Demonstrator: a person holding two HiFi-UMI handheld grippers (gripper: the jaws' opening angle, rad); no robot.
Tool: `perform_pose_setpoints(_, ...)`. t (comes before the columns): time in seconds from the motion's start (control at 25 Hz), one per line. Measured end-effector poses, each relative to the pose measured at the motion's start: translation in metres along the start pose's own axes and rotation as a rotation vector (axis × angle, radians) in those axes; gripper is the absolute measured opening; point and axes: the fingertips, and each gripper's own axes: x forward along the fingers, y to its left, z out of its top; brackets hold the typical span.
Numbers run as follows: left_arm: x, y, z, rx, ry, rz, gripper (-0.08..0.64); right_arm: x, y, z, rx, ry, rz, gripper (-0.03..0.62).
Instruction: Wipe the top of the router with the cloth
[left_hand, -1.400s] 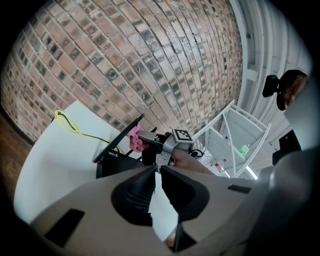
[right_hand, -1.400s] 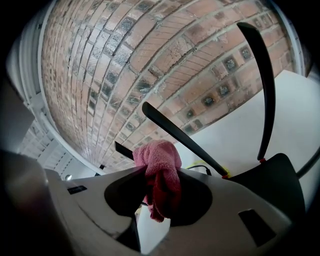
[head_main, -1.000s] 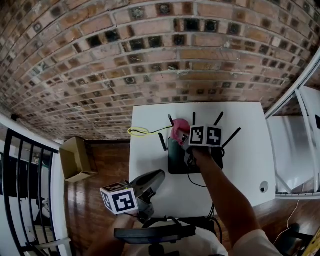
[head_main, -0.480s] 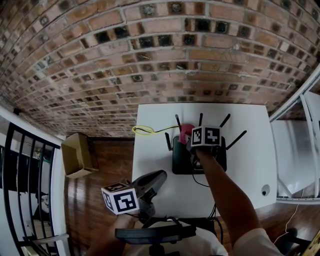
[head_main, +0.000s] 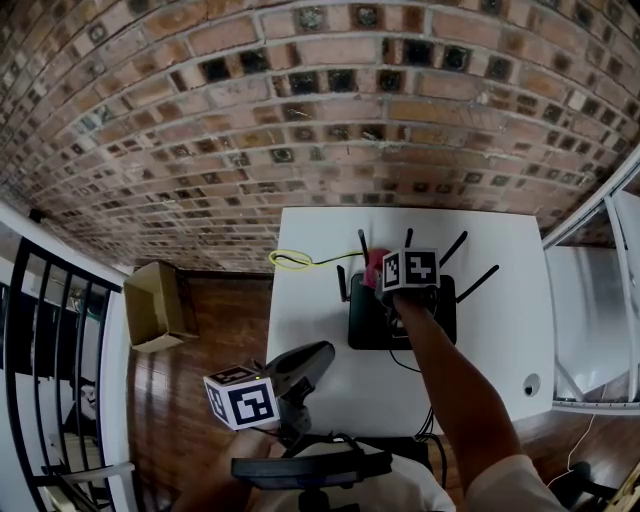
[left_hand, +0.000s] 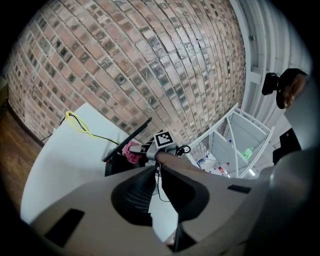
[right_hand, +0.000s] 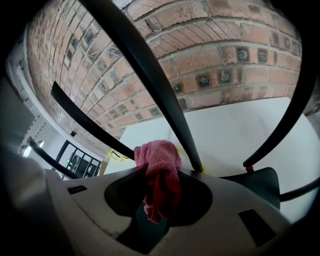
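A black router with several antennas lies on the white table. My right gripper is over the router's rear left part, shut on a pink cloth. In the right gripper view the cloth hangs bunched between the jaws of the right gripper, with a router antenna rising just behind it. My left gripper hovers at the table's front left, apart from the router. Its jaws are shut with nothing in them. It looks toward the cloth and router.
A yellow cable loop lies on the table behind the router, and a black cable runs to the front edge. A brick wall stands behind. A cardboard box sits on the wooden floor at left, white shelving at right.
The right gripper and cloth have shifted only slightly over the router's rear, and less of the cloth shows. The left gripper has stayed put. The head view has drifted a little.
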Motion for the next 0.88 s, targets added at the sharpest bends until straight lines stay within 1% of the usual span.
perform_pose_setpoints(0.2,-0.002,0.000,0.001,-0.012,-0.013,-0.002,0.035,-0.007,-0.003,0.000,-0.036,-0.015,-0.022,0.126)
perform_pose_setpoints(0.32,-0.002,0.001,0.003,-0.009,-0.017,0.004,0.035,-0.020,-0.002,0.005,-0.066,-0.059,-0.029,0.126)
perform_pose_setpoints(0.44,0.004,-0.001,0.002,-0.018,-0.030,-0.009,0.035,-0.037,0.002,0.012,-0.097,-0.118,-0.003,0.126)
perform_pose_setpoints(0.52,0.007,0.002,0.001,-0.012,-0.039,-0.001,0.035,-0.051,0.011,0.019,-0.123,-0.162,0.042,0.126)
perform_pose_setpoints(0.64,0.012,0.000,0.001,-0.016,-0.045,0.020,0.035,-0.076,0.029,0.030,-0.174,-0.224,0.139,0.126)
perform_pose_setpoints(0.76,0.019,-0.005,0.000,-0.015,-0.054,0.041,0.035,-0.106,0.049,0.039,-0.236,-0.275,0.269,0.126)
perform_pose_setpoints(0.88,0.028,-0.012,-0.005,-0.025,-0.068,0.028,0.035,-0.135,0.072,0.047,-0.298,-0.315,0.414,0.126)
